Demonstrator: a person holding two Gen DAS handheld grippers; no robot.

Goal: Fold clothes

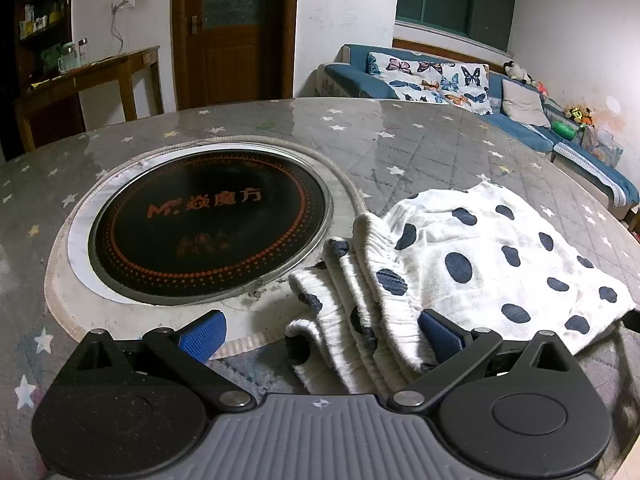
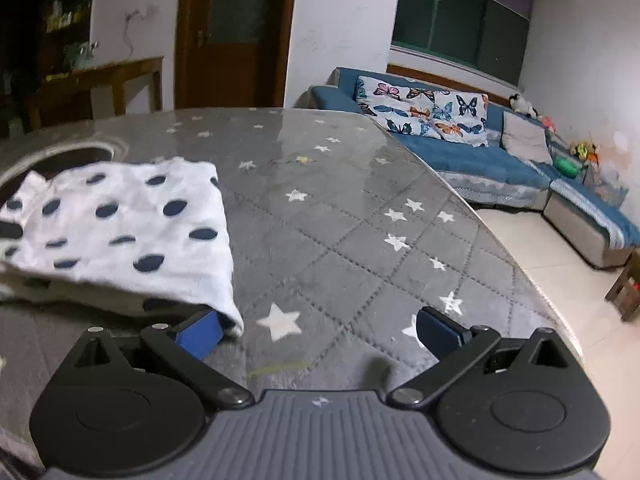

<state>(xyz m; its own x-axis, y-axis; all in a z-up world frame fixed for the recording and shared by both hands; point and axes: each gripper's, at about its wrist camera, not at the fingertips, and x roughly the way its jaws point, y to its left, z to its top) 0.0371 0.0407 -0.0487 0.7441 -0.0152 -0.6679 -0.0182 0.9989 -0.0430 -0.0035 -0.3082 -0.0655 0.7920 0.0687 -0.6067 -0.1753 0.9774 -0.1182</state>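
Observation:
A white garment with dark blue polka dots [image 1: 472,264] lies folded on the grey star-patterned table cover [image 1: 400,148]. Its ribbed waistband layers [image 1: 360,312] bunch at the left end, right between the fingers of my left gripper [image 1: 322,334], which is open just in front of them. In the right wrist view the same garment [image 2: 128,224] lies at the left. My right gripper [image 2: 320,334] is open over the bare cover, and its left blue pad [image 2: 200,336] sits under the garment's near right corner.
A round black induction cooktop [image 1: 212,224] is set into the table left of the garment. The table's curved edge [image 2: 532,280] runs close on the right, with tiled floor beyond. A blue sofa [image 2: 460,152], a wooden door and a side table stand behind.

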